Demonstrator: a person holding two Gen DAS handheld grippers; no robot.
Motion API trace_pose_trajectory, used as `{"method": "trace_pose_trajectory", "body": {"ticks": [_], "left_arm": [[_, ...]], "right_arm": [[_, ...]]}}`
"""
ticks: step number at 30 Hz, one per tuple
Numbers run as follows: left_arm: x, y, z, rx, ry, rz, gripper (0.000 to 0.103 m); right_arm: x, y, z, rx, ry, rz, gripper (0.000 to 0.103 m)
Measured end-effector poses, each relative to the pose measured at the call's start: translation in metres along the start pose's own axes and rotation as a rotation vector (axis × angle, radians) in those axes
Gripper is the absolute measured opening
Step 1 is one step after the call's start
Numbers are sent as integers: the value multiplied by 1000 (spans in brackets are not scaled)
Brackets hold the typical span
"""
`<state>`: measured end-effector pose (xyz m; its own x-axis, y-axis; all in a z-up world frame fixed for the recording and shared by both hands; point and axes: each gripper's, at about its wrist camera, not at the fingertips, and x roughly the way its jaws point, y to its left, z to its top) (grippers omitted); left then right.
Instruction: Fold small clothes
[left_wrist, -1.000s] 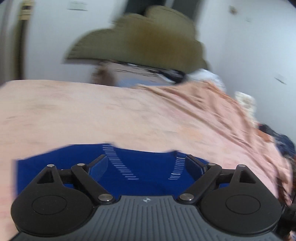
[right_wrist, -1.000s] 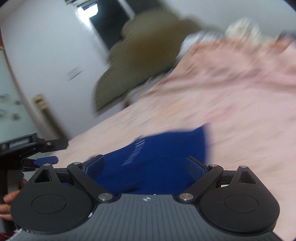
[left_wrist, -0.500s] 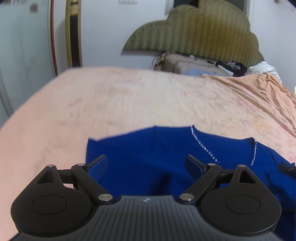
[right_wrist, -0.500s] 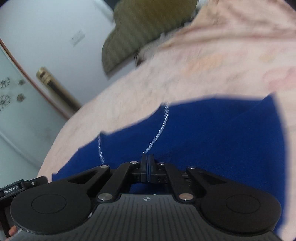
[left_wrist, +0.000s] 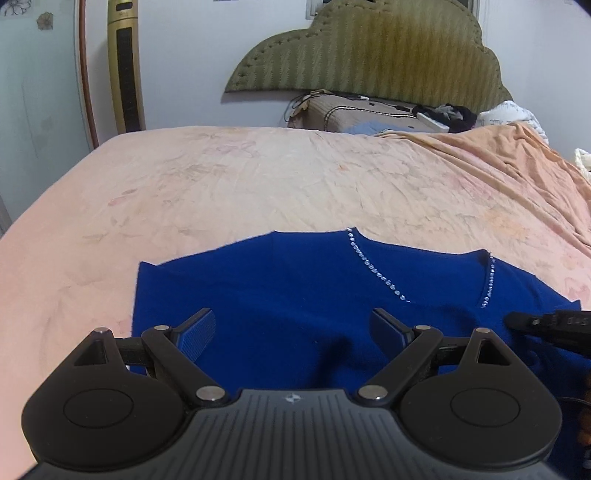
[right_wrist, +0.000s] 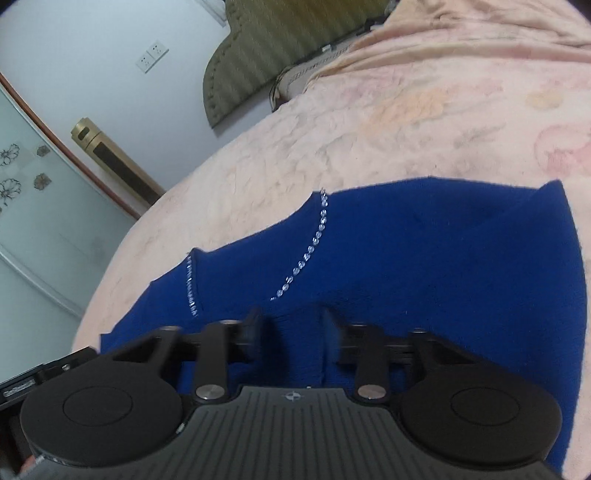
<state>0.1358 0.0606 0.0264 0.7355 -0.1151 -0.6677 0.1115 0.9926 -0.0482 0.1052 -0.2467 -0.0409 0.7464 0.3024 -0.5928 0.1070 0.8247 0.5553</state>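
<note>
A royal blue knit top (left_wrist: 295, 280) with a rhinestone-trimmed neckline lies flat on the peach bedsheet (left_wrist: 258, 184). My left gripper (left_wrist: 293, 330) is open and empty, hovering just above the top's left half. My right gripper (right_wrist: 293, 328) is partly open over the top (right_wrist: 424, 251) just below the neckline; a raised ridge of blue fabric lies between its fingers, which do not press it. The right gripper's tip also shows at the right edge of the left wrist view (left_wrist: 546, 325).
An olive padded headboard (left_wrist: 369, 51) and a brown case (left_wrist: 354, 114) stand at the bed's far end. A gold tower unit (left_wrist: 125, 66) stands by the left wall. Rumpled orange bedding (left_wrist: 517, 155) lies at the right.
The right gripper was shut half a second ago and has now opened partway. The left gripper has steadied over the top, which now lies spread flat.
</note>
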Motion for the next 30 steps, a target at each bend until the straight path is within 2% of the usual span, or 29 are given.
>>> {"method": "trace_pose_trajectory", "body": {"ticks": [2,6,10,12,14,16,18,19,22,23,24,25,26,27,29,30], "left_arm": [[-3,2,3,-12,-13,9,91],[-9,4,11,-22,-43,6,91],[0,1,13,5,-30,28,91],[15,0,11,23,7,44,91],[30,0,7,27,45,74,91],[41,1,1,30,67,93,91],[48,3,-3,29,88,100,91],[52,3,-5,35,96,100,91],[58,3,-9,50,104,114,92],[54,3,-8,49,101,118,92],[48,3,-7,51,94,127,91],[39,3,-7,55,73,130,91],[28,2,-7,66,40,119,91],[21,2,-8,79,13,112,92],[19,-2,-11,122,-1,128,96],[24,-5,-12,153,10,146,96]], "right_arm": [[-8,-1,0,8,-38,4,7],[-53,-2,2,-22,-188,-52,7],[-87,-5,2,-97,-288,-194,7],[-91,-17,6,-102,-278,-277,10],[-80,-34,12,-61,-195,-319,15],[-90,-44,9,2,-254,-338,17],[-105,-38,4,-20,-336,-305,22],[-105,-33,2,-55,-332,-273,29],[-88,-24,0,-108,-223,-160,40],[-76,-26,-1,-109,-167,-157,41],[-64,-29,-1,-112,-127,-191,40],[-58,-33,-3,-110,-124,-260,34],[-61,-34,-5,-105,-151,-320,33],[-71,-34,-7,-94,-185,-335,38],[-92,-27,-14,-103,-256,-306,48],[-96,-23,-18,-129,-263,-279,63]]}}
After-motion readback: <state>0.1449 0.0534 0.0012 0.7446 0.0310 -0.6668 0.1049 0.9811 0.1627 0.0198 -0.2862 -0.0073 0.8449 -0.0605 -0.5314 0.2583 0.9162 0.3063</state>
